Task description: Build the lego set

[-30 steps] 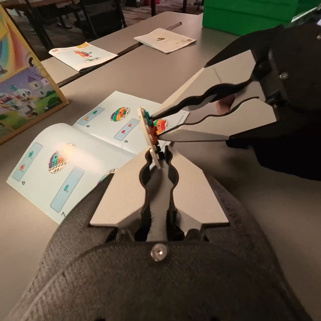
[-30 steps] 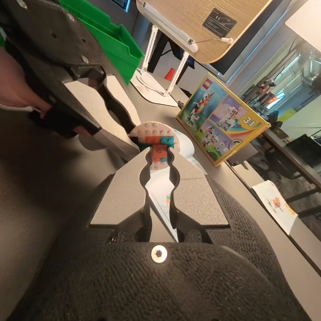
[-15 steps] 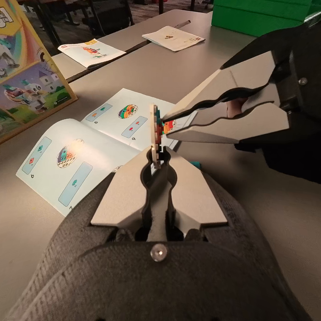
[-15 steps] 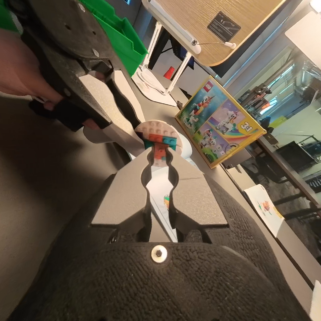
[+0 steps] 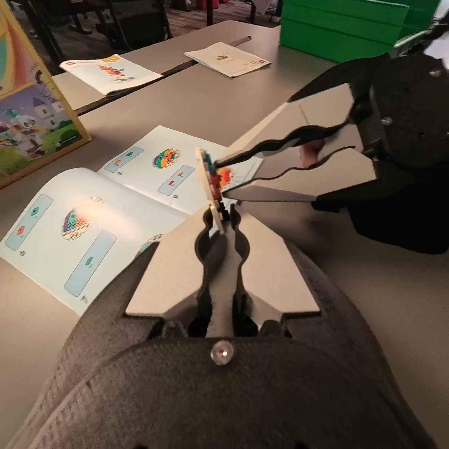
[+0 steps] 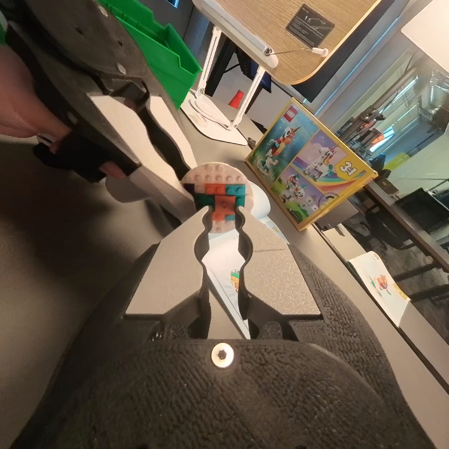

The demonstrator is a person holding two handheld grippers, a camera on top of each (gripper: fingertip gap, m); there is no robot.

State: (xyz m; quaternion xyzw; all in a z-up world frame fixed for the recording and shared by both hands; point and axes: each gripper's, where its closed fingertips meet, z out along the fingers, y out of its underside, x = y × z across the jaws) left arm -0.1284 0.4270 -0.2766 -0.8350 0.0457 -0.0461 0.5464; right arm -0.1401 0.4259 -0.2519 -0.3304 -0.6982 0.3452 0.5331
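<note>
A round white studded plate (image 5: 205,175) (image 6: 216,173) carries orange, teal and dark bricks. My left gripper (image 5: 220,213) is shut on the plate's lower rim and holds it on edge above the table. In the right wrist view its fingers (image 6: 145,158) reach in from the upper left. My right gripper (image 6: 223,210) comes from the right in the left wrist view (image 5: 220,178). Its jaws are nearly closed around a red brick (image 6: 224,202) (image 5: 215,181) on the face of the plate.
An open instruction booklet (image 5: 109,218) lies on the grey table (image 5: 364,303) under the grippers. The set's box (image 5: 29,121) (image 6: 308,175) stands at the left. Two closed booklets (image 5: 109,73) (image 5: 228,59) lie farther back. Green bins (image 5: 340,29) (image 6: 165,56) stand behind the right gripper. Left and right tips are no more than a few centimetres apart.
Both grippers have stayed joined at the plate. The plate has turned a little, from tilted to nearly edge-on in the left wrist view. The right gripper's tips stay on the bricks.
</note>
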